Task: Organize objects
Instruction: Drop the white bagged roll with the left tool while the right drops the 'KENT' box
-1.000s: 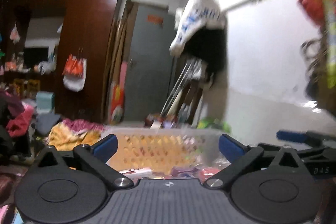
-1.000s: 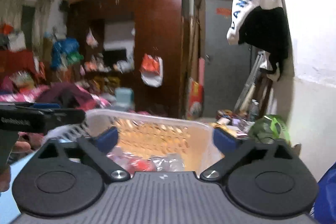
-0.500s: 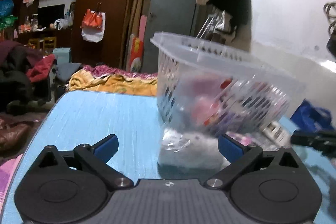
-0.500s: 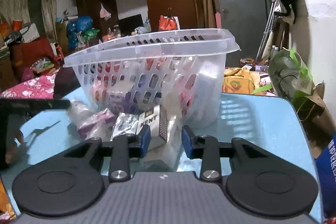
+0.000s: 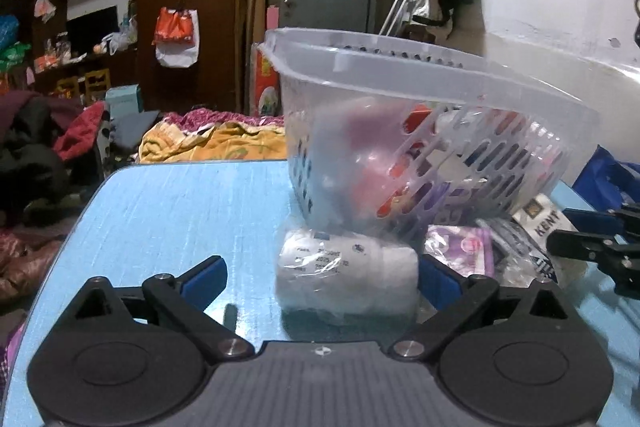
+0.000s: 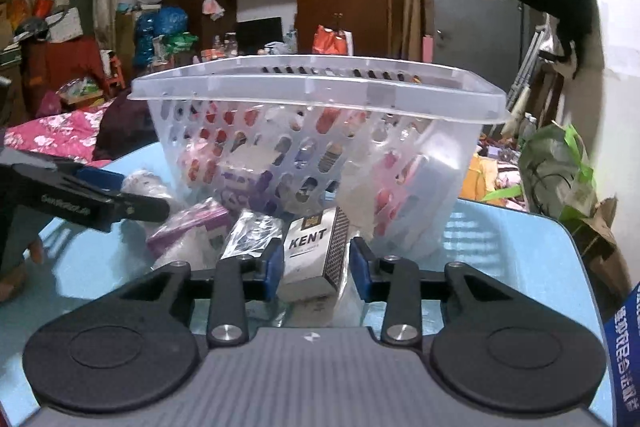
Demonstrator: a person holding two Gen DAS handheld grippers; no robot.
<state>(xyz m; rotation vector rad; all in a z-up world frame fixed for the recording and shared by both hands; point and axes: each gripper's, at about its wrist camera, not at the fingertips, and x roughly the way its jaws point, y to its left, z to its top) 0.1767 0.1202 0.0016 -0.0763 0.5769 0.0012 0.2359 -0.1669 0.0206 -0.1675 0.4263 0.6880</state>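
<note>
Since a second ago we have dropped from basket-rim height to the tabletop [image 5: 168, 211]. Our right tongs [image 6: 314, 263] bracket the KENT pack [image 6: 310, 255] before the basket [image 6: 320, 95], not quite pinching; our left tongs [image 5: 320, 277], spread, flank a wrapped white roll [image 5: 346, 277]. Closing crookedly could shove either into the crinkly packets [image 6: 188, 227].

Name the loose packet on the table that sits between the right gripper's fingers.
The white KENT box, upright between the right gripper fingers. The purple packet and clear-wrapped packet lie further left.
</note>
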